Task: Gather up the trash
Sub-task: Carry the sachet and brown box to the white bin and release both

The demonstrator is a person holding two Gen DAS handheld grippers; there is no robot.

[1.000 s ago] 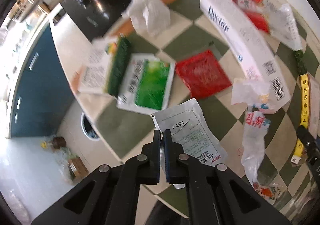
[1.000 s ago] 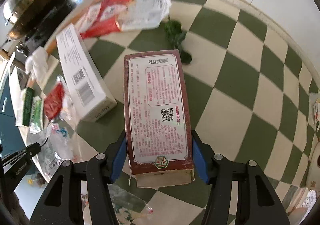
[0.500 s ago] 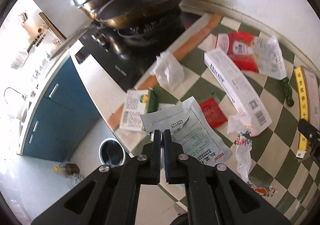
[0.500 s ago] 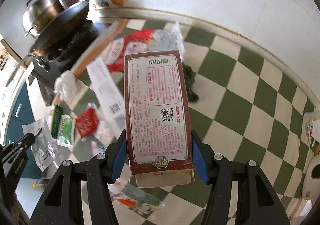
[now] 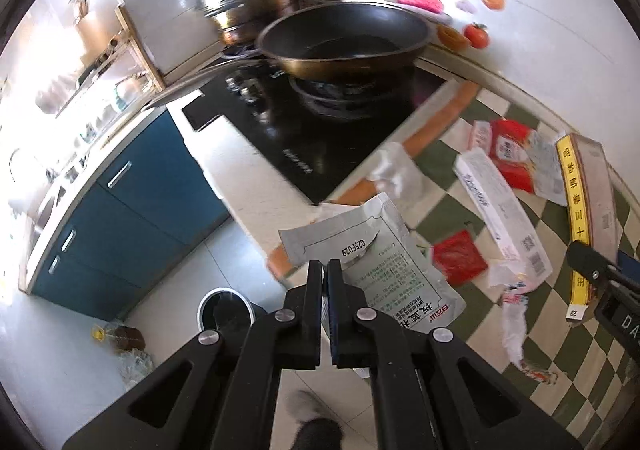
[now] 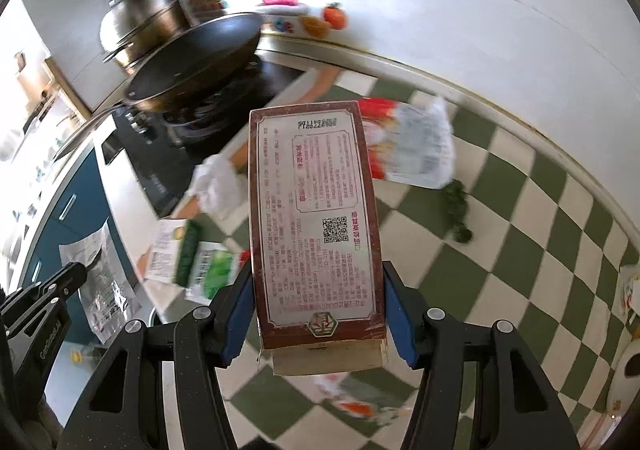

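My left gripper (image 5: 325,270) is shut on a grey foil pouch (image 5: 372,250) and holds it in the air beyond the counter edge, above the floor. A round trash bin (image 5: 226,308) stands on the floor below, left of the fingers. My right gripper (image 6: 318,290) is shut on a brown printed carton (image 6: 314,210), held up over the green and cream checkered cloth (image 6: 500,250). The carton's yellow-striped side also shows in the left wrist view (image 5: 588,202). The pouch and left gripper show at the left of the right wrist view (image 6: 100,274).
On the cloth lie a long white box (image 5: 500,210), a red sachet (image 5: 460,256), a red and white bag (image 6: 408,142), a crumpled tissue (image 6: 218,182), green packets (image 6: 200,258) and a leafy scrap (image 6: 458,214). A dark wok (image 5: 344,38) sits on the hob. Blue cabinets (image 5: 120,218) stand left.
Both grippers have risen and pulled back from the counter with their loads. The left one has carried the pouch out past the counter edge, and the bin has come closer below it.
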